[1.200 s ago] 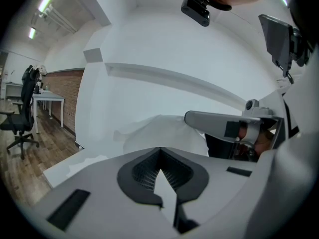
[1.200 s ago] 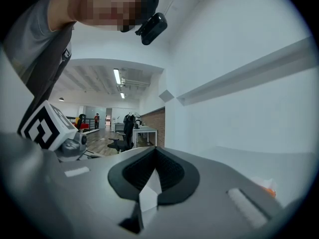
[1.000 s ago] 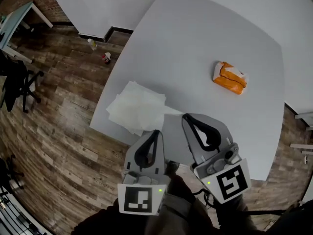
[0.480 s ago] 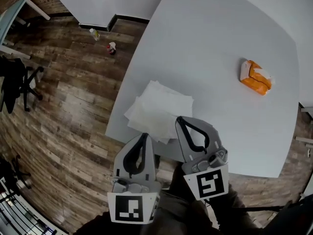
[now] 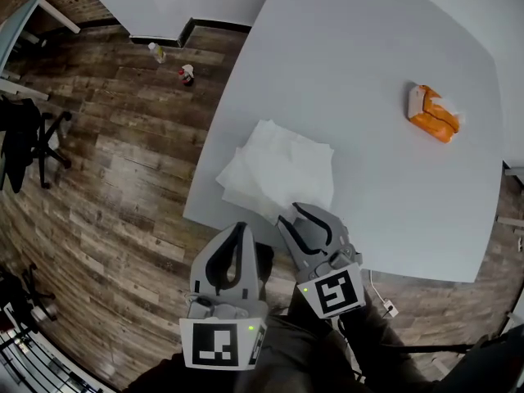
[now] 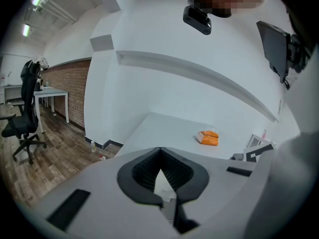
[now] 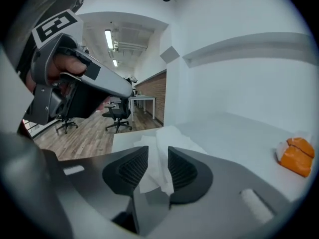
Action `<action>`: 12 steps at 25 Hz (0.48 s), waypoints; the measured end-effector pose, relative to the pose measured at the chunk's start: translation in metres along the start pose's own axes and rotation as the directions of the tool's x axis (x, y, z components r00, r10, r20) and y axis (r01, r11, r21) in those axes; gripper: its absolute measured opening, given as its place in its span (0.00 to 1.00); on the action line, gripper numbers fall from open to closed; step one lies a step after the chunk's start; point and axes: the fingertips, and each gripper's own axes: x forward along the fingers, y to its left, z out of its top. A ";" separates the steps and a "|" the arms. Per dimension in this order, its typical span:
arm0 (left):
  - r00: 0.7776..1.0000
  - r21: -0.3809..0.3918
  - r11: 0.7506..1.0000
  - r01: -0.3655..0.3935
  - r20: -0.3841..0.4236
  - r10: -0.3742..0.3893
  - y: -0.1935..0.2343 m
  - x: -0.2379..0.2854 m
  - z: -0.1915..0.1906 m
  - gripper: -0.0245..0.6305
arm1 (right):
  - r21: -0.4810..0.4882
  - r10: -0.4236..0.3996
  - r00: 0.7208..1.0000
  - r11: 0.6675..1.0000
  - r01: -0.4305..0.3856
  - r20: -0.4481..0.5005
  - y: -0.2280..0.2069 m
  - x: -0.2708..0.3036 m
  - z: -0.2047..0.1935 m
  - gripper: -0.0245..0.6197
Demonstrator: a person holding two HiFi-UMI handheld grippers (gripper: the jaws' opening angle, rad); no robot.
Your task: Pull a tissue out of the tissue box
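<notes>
We see a pale bottle (image 5: 155,52) and a red-capped bottle (image 5: 187,74) on the wooden floor (image 5: 123,187) near the white table (image 5: 368,178).

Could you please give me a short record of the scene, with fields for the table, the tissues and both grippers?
Table: pale grey tabletop over a wood floor
Tissue pack: orange soft tissue pack, far right of the table
Loose tissues: pile of white tissues at the table's near left edge
Right gripper: jaws have just been opening, now apart, tissue from the pile in the gap
Left gripper: jaws shut, nothing between them
</notes>
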 end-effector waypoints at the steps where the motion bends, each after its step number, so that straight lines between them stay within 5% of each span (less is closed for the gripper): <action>1: 1.000 0.003 1.000 0.006 0.007 -0.006 -0.002 -0.002 0.001 0.04 | 0.013 -0.001 1.000 1.000 0.001 -0.005 0.002 -0.003 -0.002 0.20; 7: 0.998 0.025 0.998 0.050 0.026 -0.050 -0.025 -0.020 0.003 0.04 | 0.093 -0.086 0.996 0.992 0.082 0.037 -0.007 -0.037 -0.005 0.24; 12: 0.993 0.061 0.996 0.067 0.092 -0.072 -0.064 -0.057 0.006 0.04 | 0.240 -0.172 0.969 0.962 0.128 0.175 -0.006 -0.115 0.016 0.24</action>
